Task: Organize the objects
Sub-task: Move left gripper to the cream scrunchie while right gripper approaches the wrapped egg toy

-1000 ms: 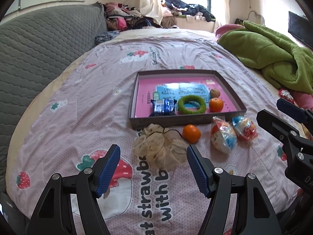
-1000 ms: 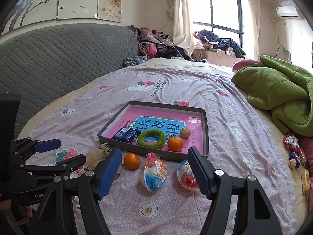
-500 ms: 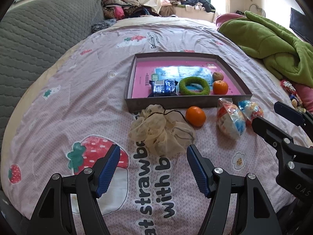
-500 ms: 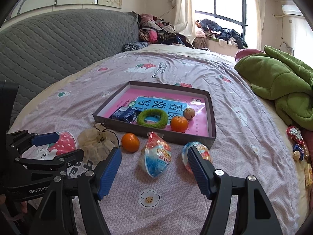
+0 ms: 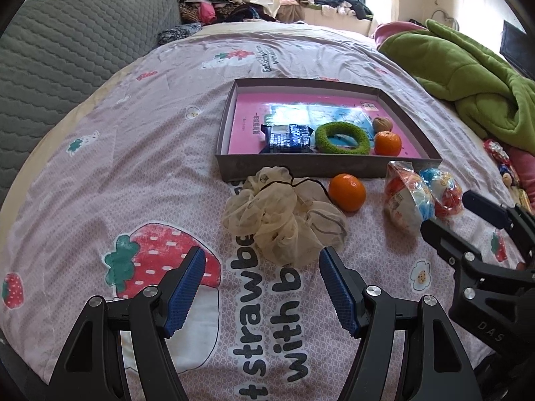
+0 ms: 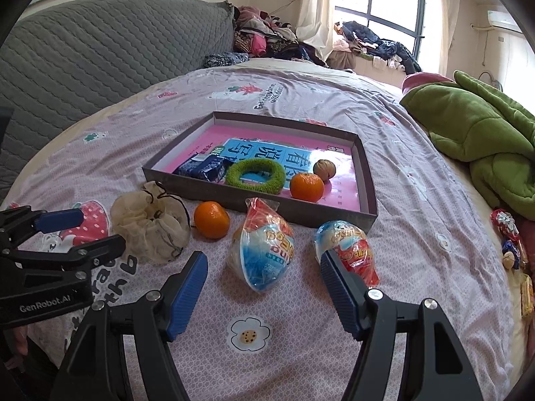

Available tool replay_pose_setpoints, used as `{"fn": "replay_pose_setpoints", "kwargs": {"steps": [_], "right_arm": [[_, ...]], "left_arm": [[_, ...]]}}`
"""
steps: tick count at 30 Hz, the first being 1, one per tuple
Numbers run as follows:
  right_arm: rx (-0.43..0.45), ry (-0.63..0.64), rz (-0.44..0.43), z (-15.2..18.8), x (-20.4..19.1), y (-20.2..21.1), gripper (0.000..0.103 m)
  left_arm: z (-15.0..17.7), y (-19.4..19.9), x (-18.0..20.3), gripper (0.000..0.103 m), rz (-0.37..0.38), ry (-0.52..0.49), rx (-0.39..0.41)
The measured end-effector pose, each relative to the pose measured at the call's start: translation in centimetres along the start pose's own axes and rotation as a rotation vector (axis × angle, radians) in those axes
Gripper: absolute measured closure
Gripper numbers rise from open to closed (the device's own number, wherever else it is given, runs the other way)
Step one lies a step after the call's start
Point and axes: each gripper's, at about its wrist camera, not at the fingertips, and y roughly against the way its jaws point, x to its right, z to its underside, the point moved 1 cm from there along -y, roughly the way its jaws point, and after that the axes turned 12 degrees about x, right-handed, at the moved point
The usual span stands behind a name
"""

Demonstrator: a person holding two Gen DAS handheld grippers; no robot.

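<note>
Jaws on both tools stand wide apart and empty: the left gripper (image 5: 259, 284) hangs low over the bed (image 5: 100, 173) with the cream mesh pouch (image 5: 284, 217) lying just beyond its blue pads, touching neither, and the right gripper (image 6: 262, 287) hovers with the nearer wrapped egg toy (image 6: 264, 250) between and just ahead of its pads, the inner face of its right pad close to the second wrapped egg toy (image 6: 347, 250), though contact cannot be confirmed. Going left to right along the near edge of the grey tray (image 6: 267, 204), the loose items are the pouch, a loose orange (image 6: 211, 219) and the two egg toys, all still on the sheet just outside the tray wall. Inside the tray lie a blue snack packet (image 6: 204, 168), a green ring (image 6: 255, 175), a second orange (image 6: 307, 186) and a walnut (image 6: 324, 168) on a pink and blue booklet (image 6: 287, 155). The step in hand looks like a reach for the next loose item. For the pouch, the left jaws should come down over its bunched middle and close on a thick fold, since thin mesh and the black drawstring may slip out. For the egg toy, the right jaws should centre on its widest part, clear of the crinkly wrapper tail, and keep the right pad from nudging its neighbour. Either item then needs lifting over the tray's near wall into the bare pink area at the left or far side.
</note>
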Motion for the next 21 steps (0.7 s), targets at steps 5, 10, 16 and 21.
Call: {"fn": "replay_pose_setpoints", "kwargs": {"steps": [5, 10, 16, 21], "right_arm": [[-0.001, 0.005, 0.009, 0.3, 0.0, -0.3, 0.033], [0.003, 0.005, 0.014, 0.4, -0.1, -0.6, 0.033], [-0.012, 0.014, 0.023, 0.7, -0.2, -1.2, 0.033], [-0.016, 0.031, 0.037, 0.8, -0.4, -1.9, 0.033]], "left_arm": [[-0.3, -0.6, -0.4, 0.031, 0.004, 0.022, 0.003], [-0.3, -1.3, -0.5, 0.031, 0.004, 0.032, 0.001], [-0.5, -2.2, -0.4, 0.031, 0.008, 0.035, -0.004], [-0.8, -2.9, -0.8, 0.031, -0.001, 0.047, 0.007]]}}
